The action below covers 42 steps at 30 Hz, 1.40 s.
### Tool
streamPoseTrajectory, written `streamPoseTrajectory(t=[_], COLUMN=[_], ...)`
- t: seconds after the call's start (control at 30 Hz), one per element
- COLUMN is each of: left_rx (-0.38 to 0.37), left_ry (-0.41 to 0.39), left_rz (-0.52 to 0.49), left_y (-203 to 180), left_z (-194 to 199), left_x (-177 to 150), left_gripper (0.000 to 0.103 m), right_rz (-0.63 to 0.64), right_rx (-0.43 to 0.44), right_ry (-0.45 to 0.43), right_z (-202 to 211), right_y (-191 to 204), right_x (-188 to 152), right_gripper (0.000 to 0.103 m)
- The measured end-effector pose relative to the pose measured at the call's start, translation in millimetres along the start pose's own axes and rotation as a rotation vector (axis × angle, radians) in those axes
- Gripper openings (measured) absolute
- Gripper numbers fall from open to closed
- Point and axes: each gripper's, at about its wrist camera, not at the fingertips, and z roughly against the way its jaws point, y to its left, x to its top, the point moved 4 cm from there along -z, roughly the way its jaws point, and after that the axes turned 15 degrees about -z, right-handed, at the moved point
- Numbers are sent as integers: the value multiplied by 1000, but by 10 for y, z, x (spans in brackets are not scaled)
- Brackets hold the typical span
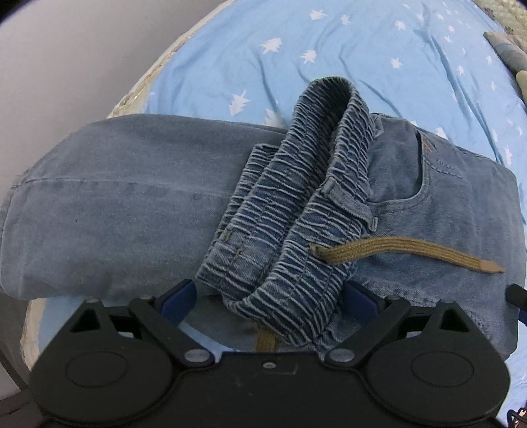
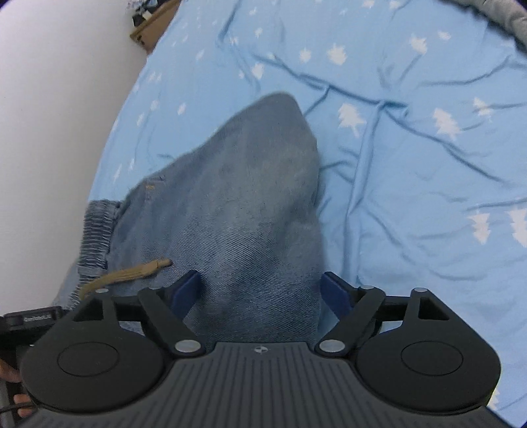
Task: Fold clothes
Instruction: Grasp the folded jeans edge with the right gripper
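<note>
Now the jeans [image 1: 115,210] lie bunched on the blue sheet [image 1: 362,59], legs to the left, stretchy waistband [image 1: 296,204] flopped over them. Left gripper [image 1: 268,296] is spread wide around the waistband. Right gripper [image 2: 260,289] is spread wide around a denim hump. The tan cord [image 1: 408,252] could snag and drag the jeans crooked.

A wrinkled light-blue bedsheet [image 2: 411,171] with white tree shapes spreads ahead of both grippers, a brown cardboard box [image 2: 150,28] sits far ahead-left of the right one, and a grey cloth [image 2: 513,16] lies far ahead-right.
</note>
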Motion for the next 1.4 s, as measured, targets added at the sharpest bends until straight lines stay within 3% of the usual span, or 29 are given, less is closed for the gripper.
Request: streamPoseTrajectory(t=[0.17, 0.27, 0.3, 0.43, 0.9, 1.1, 1.2, 1.4], left_rx=[14, 14, 12, 43, 92, 67, 52, 8], left_ry=[-15, -48, -61, -114, -177, -135, -64, -39], left_rz=[-12, -1, 8, 22, 26, 46, 12, -60], left_y=[9, 8, 8, 17, 63, 17, -88, -290], left_z=[69, 185, 221, 342, 678, 510, 289, 182], left_x=[44, 49, 43, 21, 24, 68, 66, 5], left_gripper=[95, 95, 95, 95, 95, 95, 95, 95], right_rz=[-58, -10, 8, 7, -58, -54, -50, -39], right_rx=[28, 24, 20, 10, 107, 117, 120, 30], right_ry=[25, 6, -2, -50, -233, -284, -305, -246], right_z=[-121, -97, -89, -37, 549, 771, 872, 635], right_y=[54, 200, 237, 298, 336, 272, 241, 33], right_x=[26, -41, -70, -135, -250, -273, -284, -294], right_gripper=[83, 57, 38, 25, 13, 9, 5, 5])
